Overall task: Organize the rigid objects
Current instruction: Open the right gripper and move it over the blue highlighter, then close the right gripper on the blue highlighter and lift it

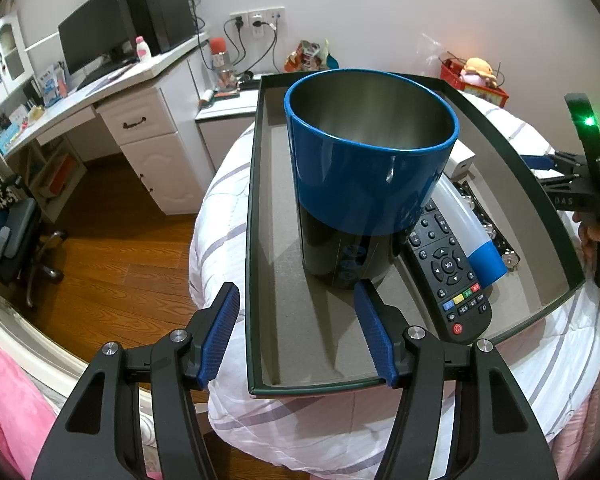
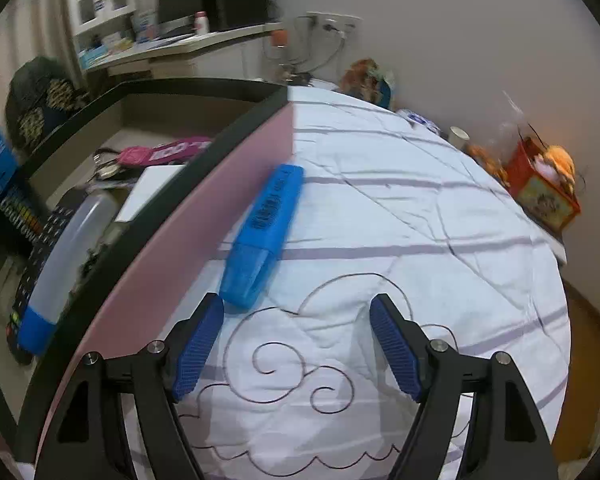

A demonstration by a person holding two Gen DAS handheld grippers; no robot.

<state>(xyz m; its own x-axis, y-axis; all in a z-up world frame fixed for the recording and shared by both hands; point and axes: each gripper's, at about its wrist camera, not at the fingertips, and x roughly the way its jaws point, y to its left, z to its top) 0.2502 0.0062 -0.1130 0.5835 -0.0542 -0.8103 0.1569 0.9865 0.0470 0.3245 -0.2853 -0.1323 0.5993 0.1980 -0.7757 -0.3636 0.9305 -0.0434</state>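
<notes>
Left gripper (image 1: 296, 330) jaws gape empty before the cup (image 1: 370, 172); right gripper (image 2: 298, 344) jaws wide beside blue highlighter (image 2: 266, 232).

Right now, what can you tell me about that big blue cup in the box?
The blue cup is a tall round tumbler with a shiny metal inside, a blue upper band and a dark lower part. It is empty and stands upright on the box floor, close beside the remote. No gripper touches it.

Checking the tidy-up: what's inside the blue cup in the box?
The blue cup shows only bare metal wall inside; its near wall hides the bottom, so contents can't be ruled out. It stands upright in the box.
</notes>
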